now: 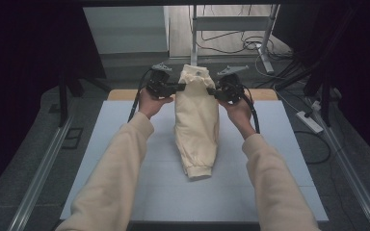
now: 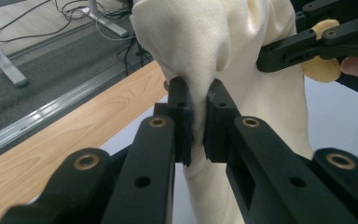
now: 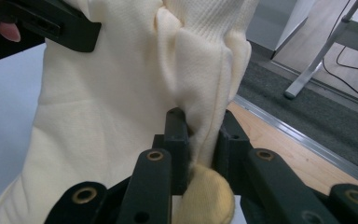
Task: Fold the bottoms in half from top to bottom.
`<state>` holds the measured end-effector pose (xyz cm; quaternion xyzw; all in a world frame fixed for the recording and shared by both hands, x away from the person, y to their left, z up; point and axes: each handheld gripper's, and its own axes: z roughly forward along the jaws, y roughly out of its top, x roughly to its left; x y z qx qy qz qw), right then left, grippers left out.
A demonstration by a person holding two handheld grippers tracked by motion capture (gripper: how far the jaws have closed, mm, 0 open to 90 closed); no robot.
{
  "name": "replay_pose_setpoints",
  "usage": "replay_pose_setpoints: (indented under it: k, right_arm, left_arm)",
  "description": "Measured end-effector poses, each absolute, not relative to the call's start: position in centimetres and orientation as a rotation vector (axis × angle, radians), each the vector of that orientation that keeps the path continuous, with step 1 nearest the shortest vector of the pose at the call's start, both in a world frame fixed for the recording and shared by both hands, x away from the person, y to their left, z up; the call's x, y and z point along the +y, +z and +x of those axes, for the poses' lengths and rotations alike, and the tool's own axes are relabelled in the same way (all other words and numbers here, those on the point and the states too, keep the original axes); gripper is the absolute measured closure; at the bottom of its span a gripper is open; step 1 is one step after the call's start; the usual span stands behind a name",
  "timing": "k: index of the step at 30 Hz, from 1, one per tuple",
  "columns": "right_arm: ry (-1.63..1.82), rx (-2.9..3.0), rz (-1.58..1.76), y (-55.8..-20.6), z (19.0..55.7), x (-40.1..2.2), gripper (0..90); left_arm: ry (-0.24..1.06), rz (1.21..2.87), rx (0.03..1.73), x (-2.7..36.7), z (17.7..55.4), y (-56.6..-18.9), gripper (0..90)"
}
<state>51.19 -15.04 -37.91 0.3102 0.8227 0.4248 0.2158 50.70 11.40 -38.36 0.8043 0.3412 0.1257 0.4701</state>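
Note:
A cream fabric garment [image 1: 196, 122] hangs over the table, held up at its top by both grippers, with its ribbed cuff end resting near the table's middle. My left gripper [image 1: 179, 87] is shut on the garment's left upper edge; in the left gripper view its jaws pinch a fold of the cream cloth [image 2: 200, 56] at my left gripper [image 2: 196, 122]. My right gripper [image 1: 213, 91] is shut on the right upper edge; the right gripper view has a bunched fold of the garment [image 3: 121, 107] squeezed between the jaws of my right gripper [image 3: 203, 140].
The white table top [image 1: 125, 144] has a wooden strip [image 1: 120, 94] along its far edge. Beyond it stand metal table legs [image 1: 193, 33] and loose cables [image 1: 250, 45] on the floor. A power strip [image 1: 309, 121] lies on the floor at right. Aluminium rails [image 1: 43, 168] flank the table.

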Motion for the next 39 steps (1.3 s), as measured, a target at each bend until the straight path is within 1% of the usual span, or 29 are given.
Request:
replay_pose_setpoints:
  k: [6,19,23,34,39]
  right_arm:
    - [1.175,2.294,0.883,-39.3,50.8,-15.4,77.1]
    - [1.162,2.318,0.874,-40.4,50.4,-15.9,77.0]
    - [1.159,2.318,0.878,-40.8,50.7,-15.8,77.1]
    - [1.161,2.216,0.849,-37.8,52.4,-14.3,77.7]
    - [1.166,2.229,0.857,-37.8,52.2,-14.2,77.6]
  left_arm:
    - [0.298,1.992,0.842,11.0,50.2,-39.4,82.7]
    - [0.281,1.999,0.838,10.7,49.7,-40.8,82.7]
    - [0.298,1.997,0.842,10.7,49.9,-40.8,82.8]
    - [0.374,1.965,0.850,11.9,51.7,-37.5,83.1]
    - [0.354,1.972,0.842,11.9,51.3,-37.9,83.0]
